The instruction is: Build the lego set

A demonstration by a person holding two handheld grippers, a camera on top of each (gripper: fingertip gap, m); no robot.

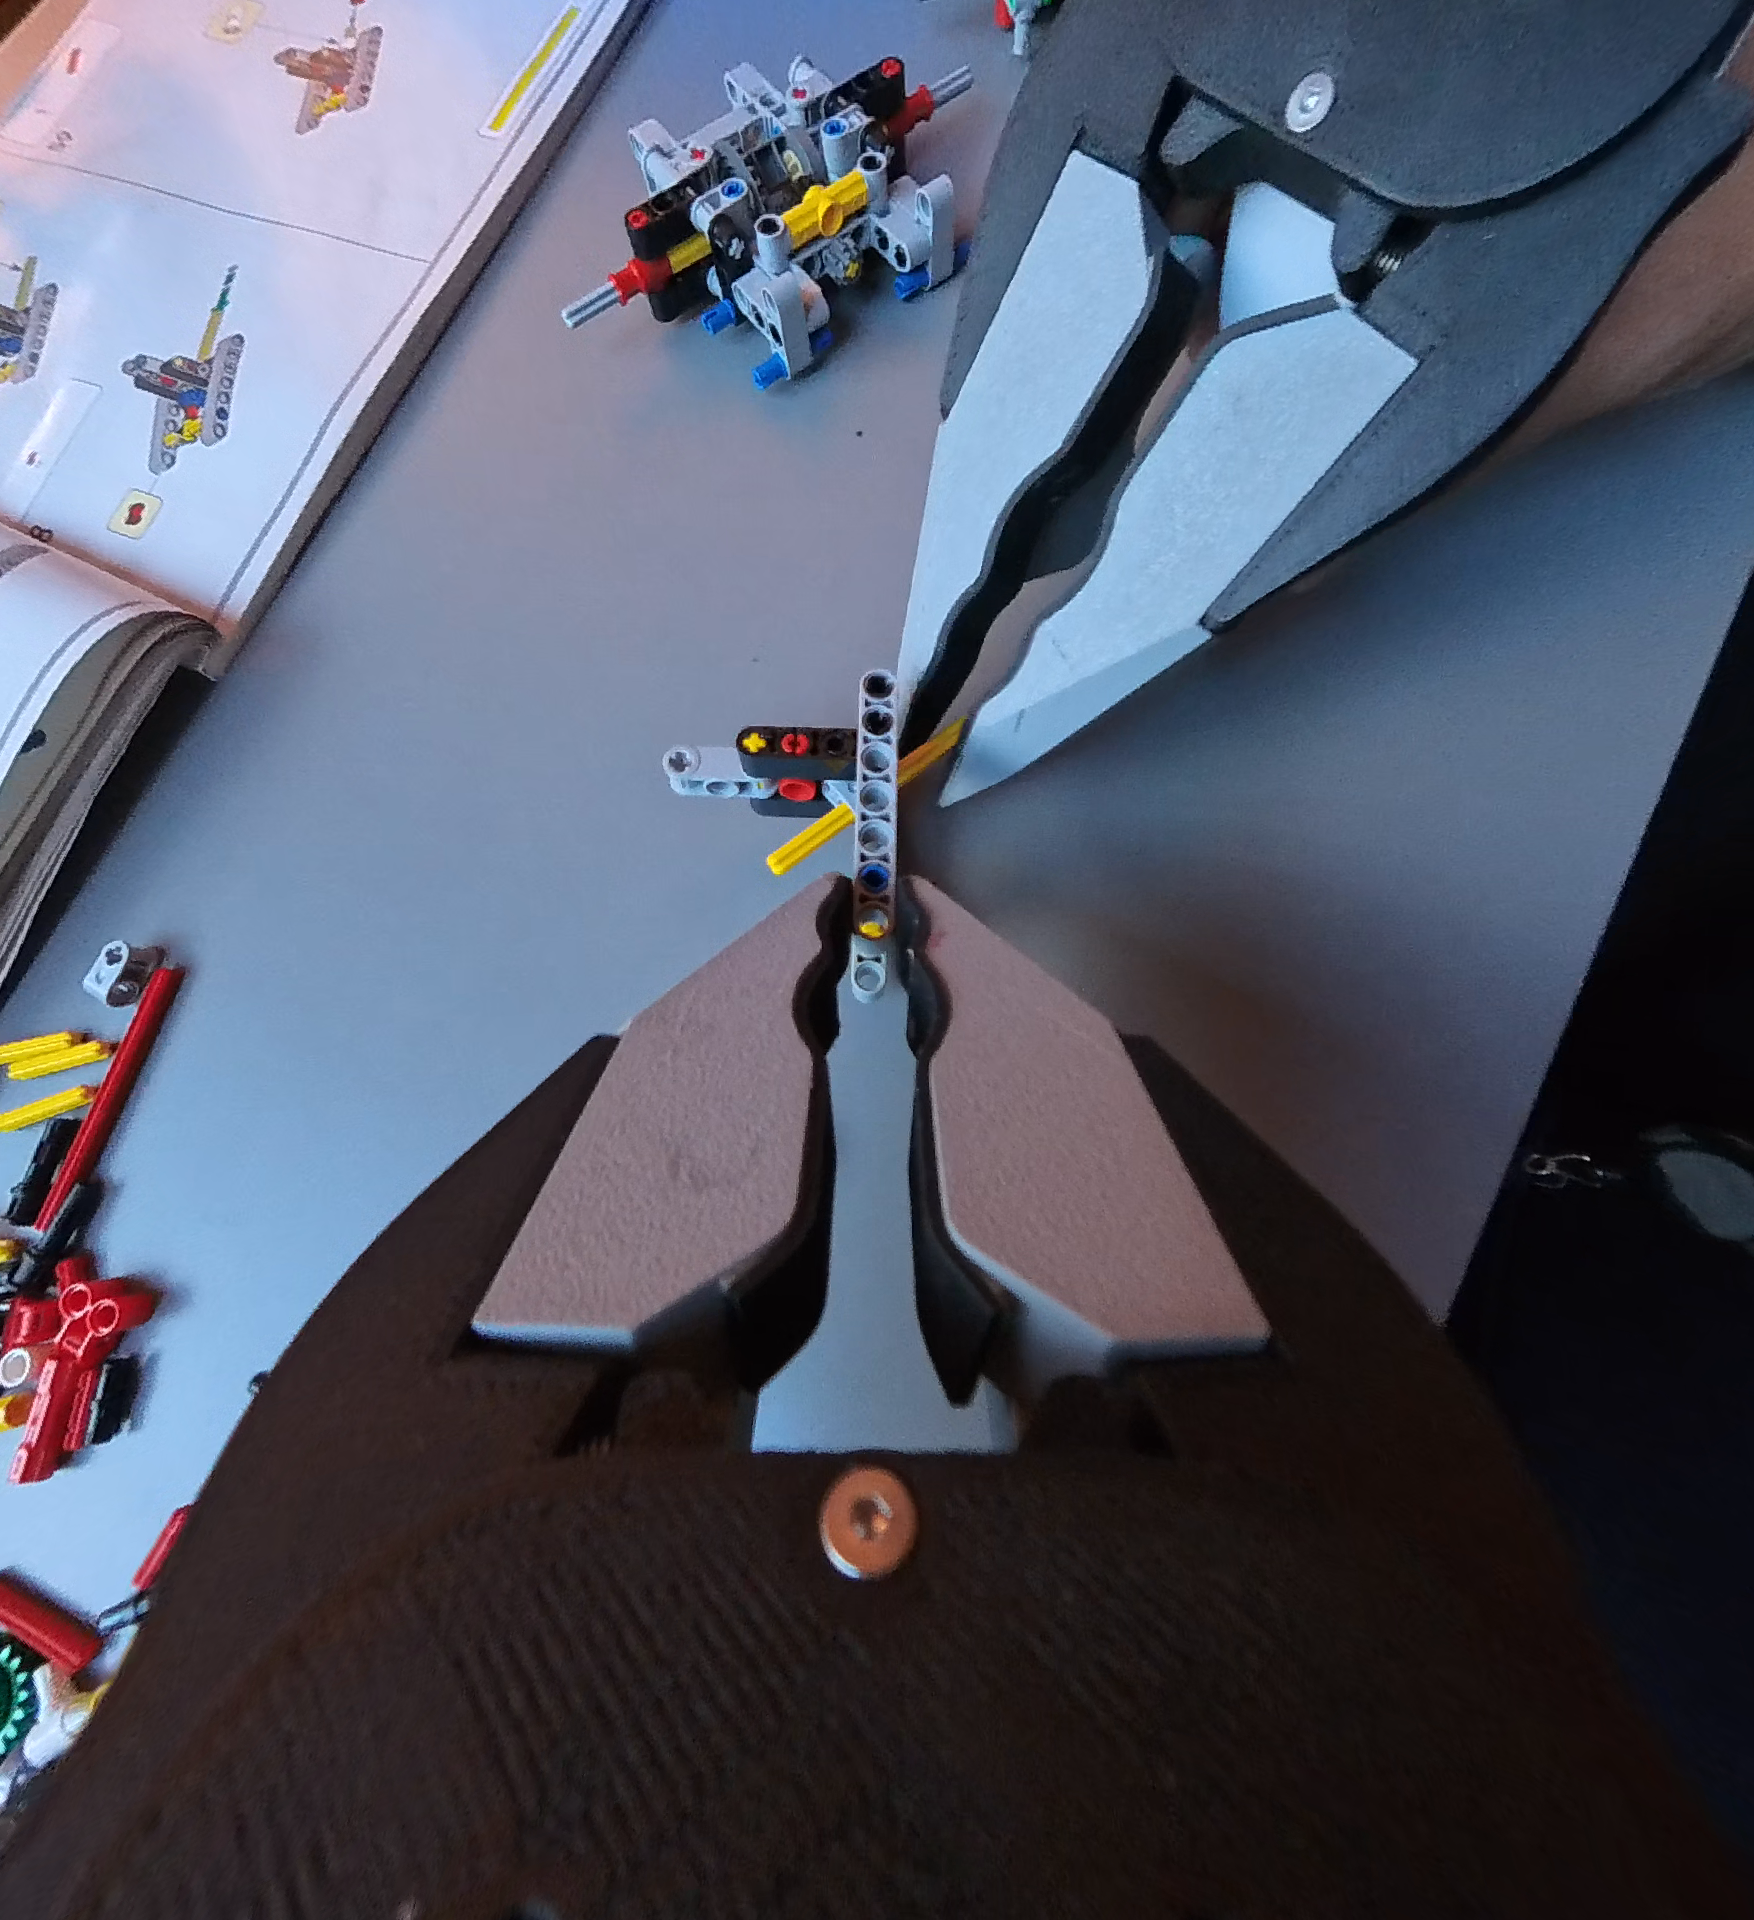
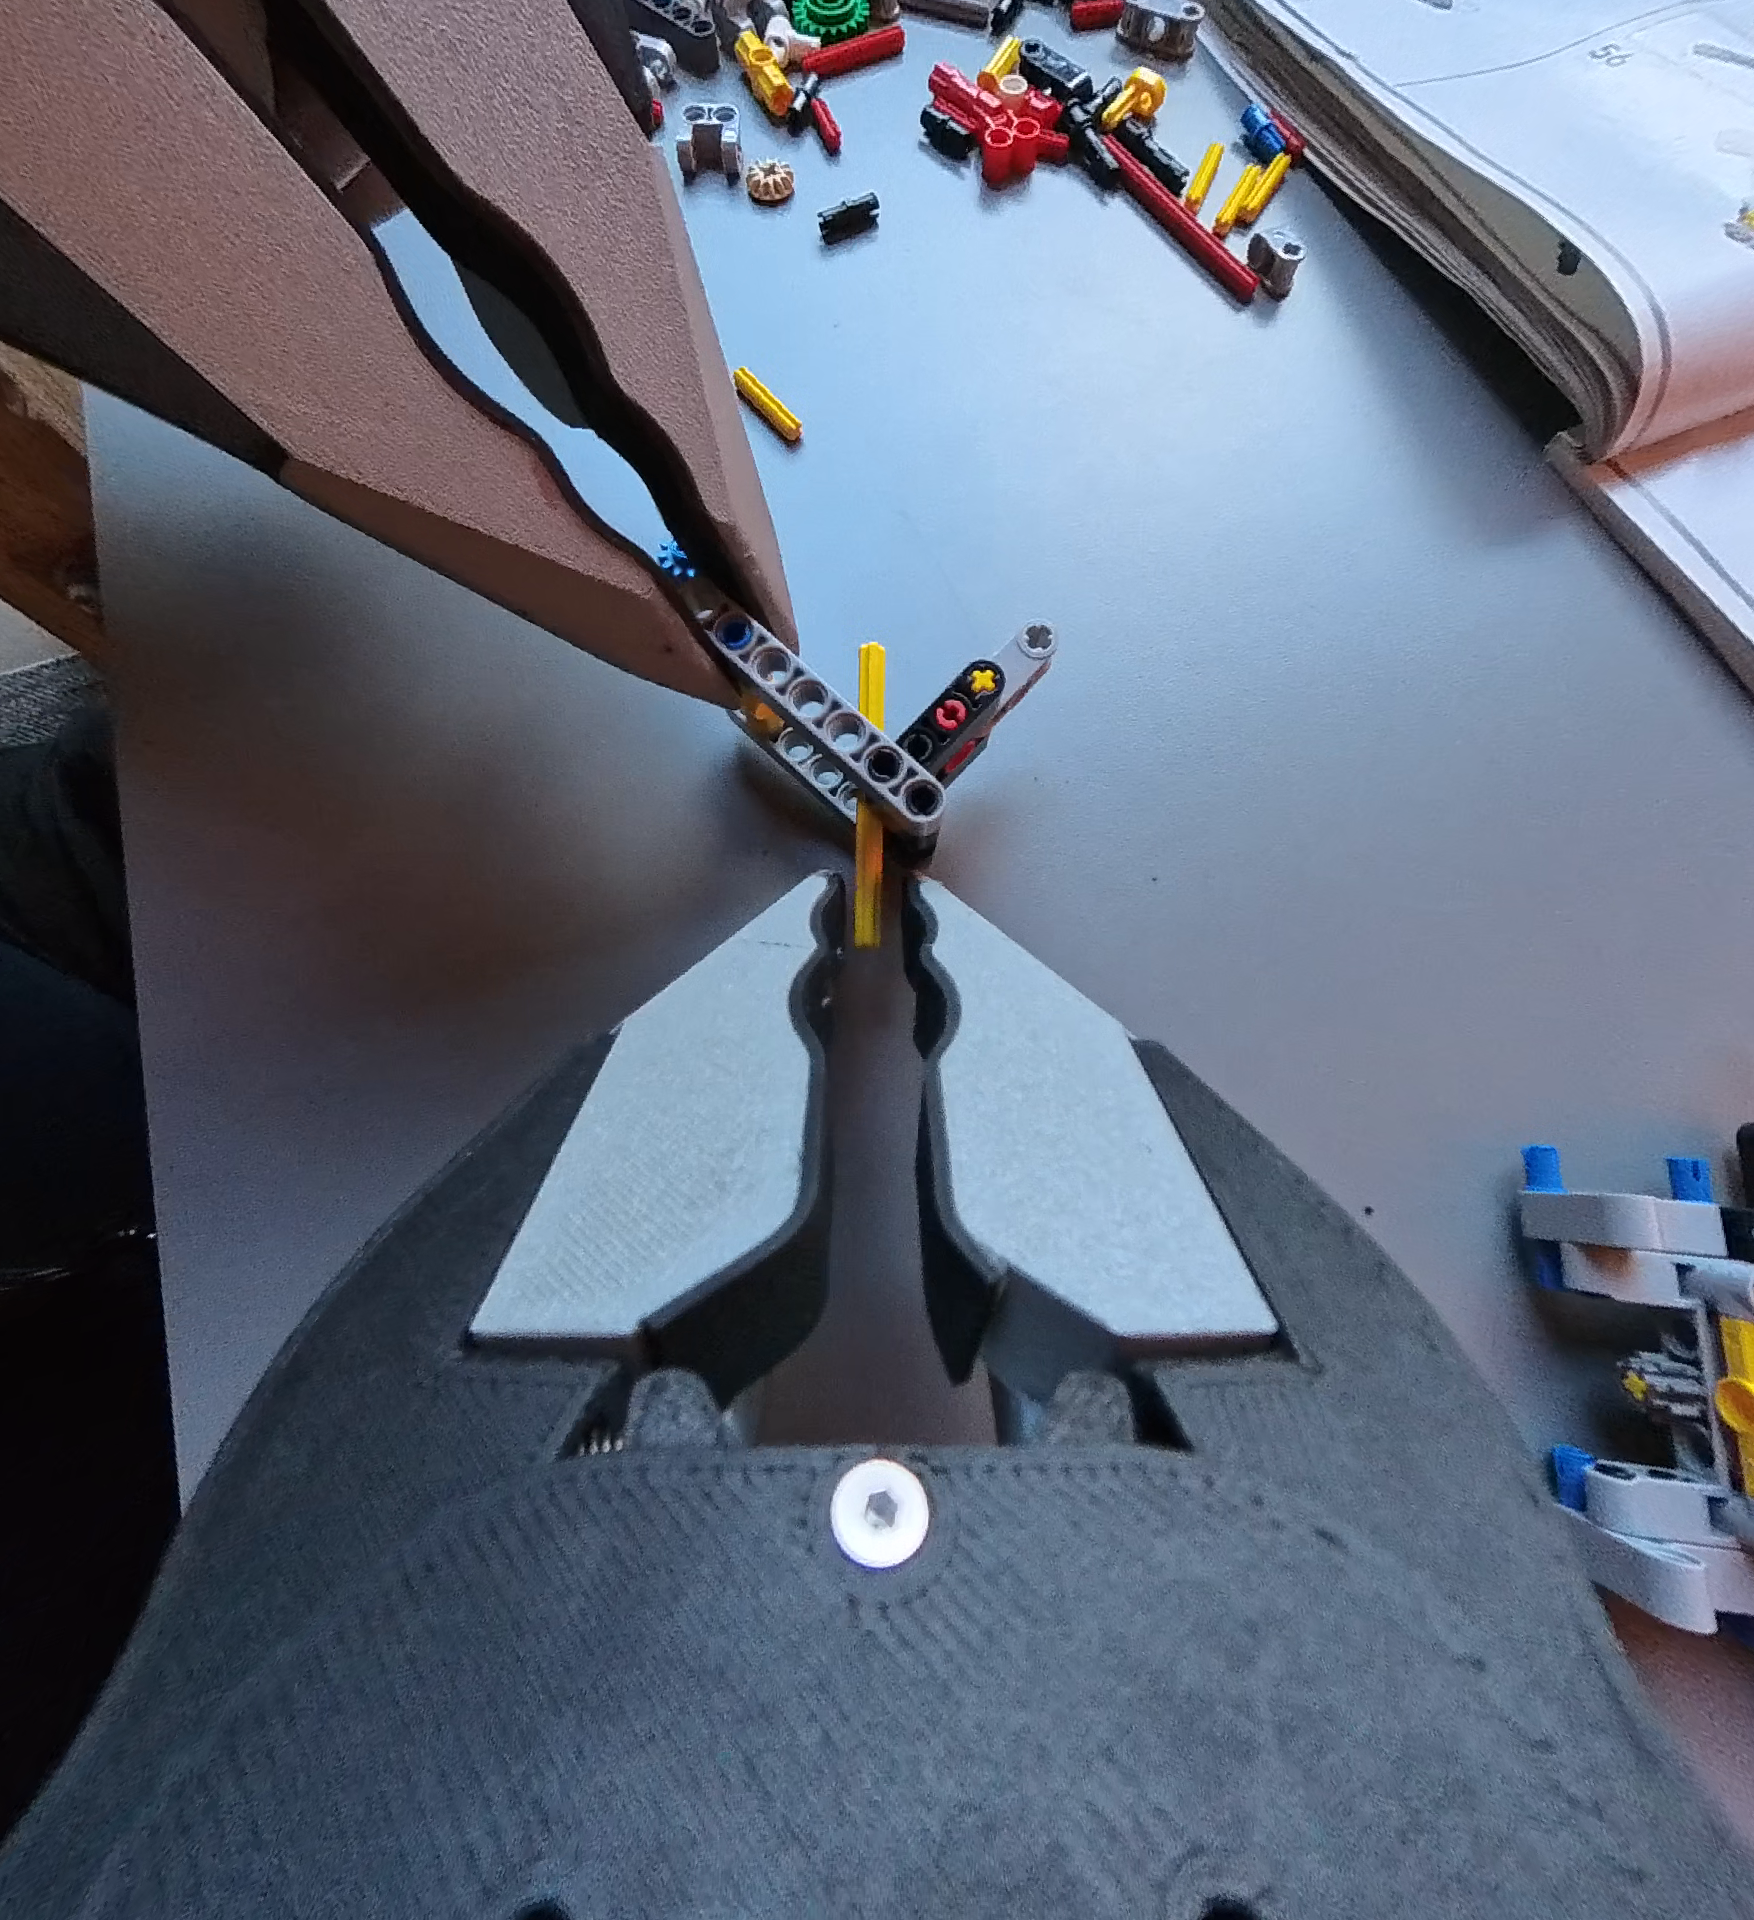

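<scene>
Brown-fingered left gripper [image 1: 873, 914], grey-fingered right gripper [image 2: 868, 914], silver screws.

- Left gripper [image 1: 875, 914]: coarse matt printed plastic, ridged layer lines; pinkish grainy fingers; shiny metal screw [image 1: 868, 1522] at 6 o'clock.
- Right gripper [image 2: 871, 914]: dark matt plastic shell, pale grey finely textured fingers.
- Grey holed beam [image 1: 875, 800]: smooth, slightly glossy plastic.
- Yellow axle [image 2: 868, 790]: glossy plastic.
- Table [image 1: 499, 665]: smooth matt grey.
- Booklet [image 1: 177, 312], 10 o'clock: satin paper.
- Loose parts [image 1: 42, 1299]: glossy plastic.

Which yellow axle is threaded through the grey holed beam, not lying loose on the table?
The yellow axle between the right gripper fingertips; the others lie loose.
</scene>
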